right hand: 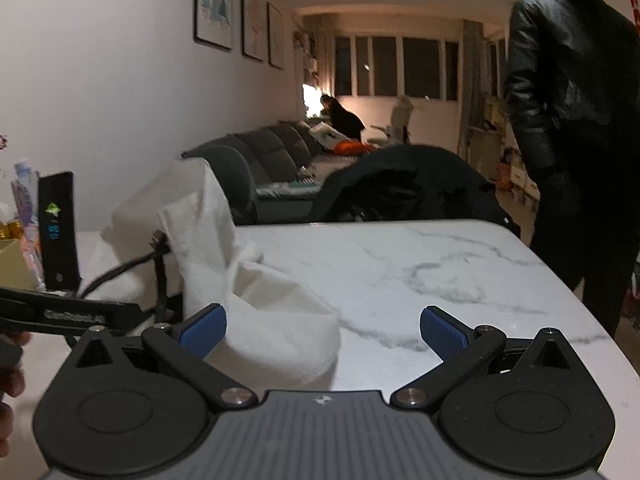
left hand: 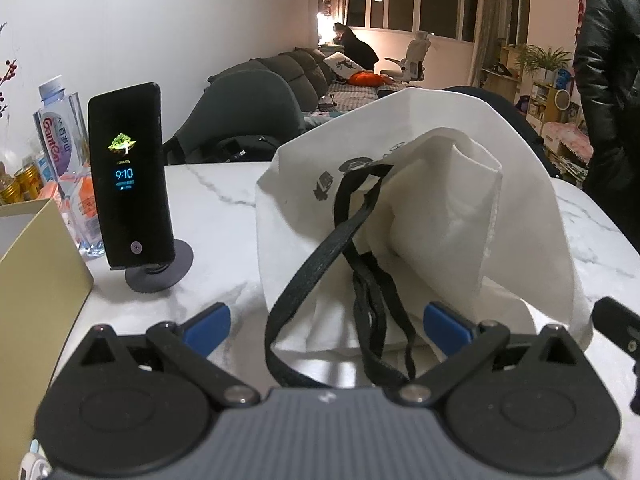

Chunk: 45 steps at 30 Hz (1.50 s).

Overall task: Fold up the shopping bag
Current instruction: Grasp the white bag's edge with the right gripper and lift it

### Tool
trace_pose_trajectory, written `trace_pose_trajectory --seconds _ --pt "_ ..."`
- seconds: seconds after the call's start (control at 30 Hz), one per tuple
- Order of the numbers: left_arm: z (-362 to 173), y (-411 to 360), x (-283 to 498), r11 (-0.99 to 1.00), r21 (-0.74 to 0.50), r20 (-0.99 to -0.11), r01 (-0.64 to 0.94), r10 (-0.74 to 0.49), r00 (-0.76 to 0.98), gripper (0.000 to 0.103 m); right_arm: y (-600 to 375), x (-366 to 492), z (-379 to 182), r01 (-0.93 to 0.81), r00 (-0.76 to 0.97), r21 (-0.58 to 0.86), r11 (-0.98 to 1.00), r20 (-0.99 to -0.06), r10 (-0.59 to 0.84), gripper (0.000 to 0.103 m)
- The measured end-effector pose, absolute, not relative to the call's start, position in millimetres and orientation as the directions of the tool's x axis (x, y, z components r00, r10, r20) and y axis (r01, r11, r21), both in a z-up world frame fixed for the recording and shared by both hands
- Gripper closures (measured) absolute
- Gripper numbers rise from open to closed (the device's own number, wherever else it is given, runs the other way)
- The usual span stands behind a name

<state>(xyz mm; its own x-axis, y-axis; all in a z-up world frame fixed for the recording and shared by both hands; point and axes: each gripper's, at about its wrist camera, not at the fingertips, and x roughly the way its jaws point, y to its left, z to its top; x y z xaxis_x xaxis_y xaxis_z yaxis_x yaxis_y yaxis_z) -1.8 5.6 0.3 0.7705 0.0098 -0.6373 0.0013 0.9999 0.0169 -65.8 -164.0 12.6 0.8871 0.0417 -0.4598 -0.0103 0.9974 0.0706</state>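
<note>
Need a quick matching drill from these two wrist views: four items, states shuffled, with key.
Items
1. shopping bag
2. phone
3. left claw
4. water bottle

States
A. lit screen, upright on a round stand
B. open, black straps lying between its fingers
C. behind the phone, near the wall
D. white, unfolded, slumped on the marble table

Pairs: 1-D, 2-A, 3-B, 4-C

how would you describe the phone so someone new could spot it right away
Start at the white marble table and look left of the crumpled white shopping bag. The phone stands upright on a round dark stand, in front of a water bottle. It alone has a lit screen, reading 9:10.
</note>
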Motion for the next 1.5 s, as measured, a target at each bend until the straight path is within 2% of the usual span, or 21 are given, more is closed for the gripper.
trace_pose_trajectory --seconds 0.27,0.33,0.43,0.5,0.53,0.6,0.67,0.77,0.9,1.23,1.5 --pt "-2.3 16.0 -3.3 1.0 0.001 -0.635 -0.002 0.003 0.772 0.0 -146.1 -56.4 11.4 -0.088 0.897 0.062 0.994 -0.429 0.106 0.0" --pt "-1.5 16.2 -5.1 1.0 -0.004 -0.634 0.004 -0.005 0.773 0.0 -143.0 -57.0 11.4 -0.106 0.9 0.063 0.992 -0.418 0.122 0.003" --pt "-0.3 16.6 -7.8 1.0 -0.011 -0.632 0.013 -0.017 0.775 0.0 -145.7 -61.0 9.6 -0.12 0.899 0.091 0.989 -0.413 0.147 0.02" --pt "0.6 16.8 -9.6 1.0 -0.016 -0.631 0.019 -0.025 0.776 0.0 -148.6 -59.5 8.0 -0.126 0.895 0.11 0.986 -0.417 0.16 0.035" --pt "1.0 16.9 -10.5 1.0 -0.019 -0.63 0.022 -0.029 0.776 0.0 -150.2 -59.3 7.4 -0.129 0.894 0.12 0.984 -0.416 0.168 0.039" --pt "2.0 17.0 -12.5 0.999 -0.025 -0.628 0.028 -0.038 0.777 0.0 -152.2 -59.3 6.4 -0.131 0.894 0.133 0.983 -0.413 0.175 0.056" --pt "5.3 16.2 -16.5 0.998 -0.042 -0.619 0.043 -0.06 0.783 0.0 -153.2 -59.4 5.2 -0.131 0.894 0.141 0.981 -0.411 0.179 0.063" --pt "9.6 14.5 -21.6 0.997 -0.055 -0.612 0.058 -0.079 0.787 0.0 -157.8 -61.6 4.0 -0.133 0.894 0.161 0.978 -0.407 0.188 0.082" --pt "14.5 13.1 -30.0 0.995 -0.069 -0.601 0.077 -0.103 0.793 0.0 -160.1 -62.2 3.2 -0.127 0.895 0.165 0.978 -0.407 0.184 0.088" --pt "11.5 23.7 -17.7 0.982 -0.139 -0.611 0.125 -0.184 0.77 0.0 -168.3 -63.1 -0.7 -0.102 0.896 0.186 0.977 -0.409 0.171 0.09" --pt "7.0 24.6 -7.9 0.975 -0.143 -0.61 0.17 -0.222 0.76 0.0 -176.6 -65.2 -2.5 -0.082 0.9 0.205 0.975 -0.404 0.161 0.092"
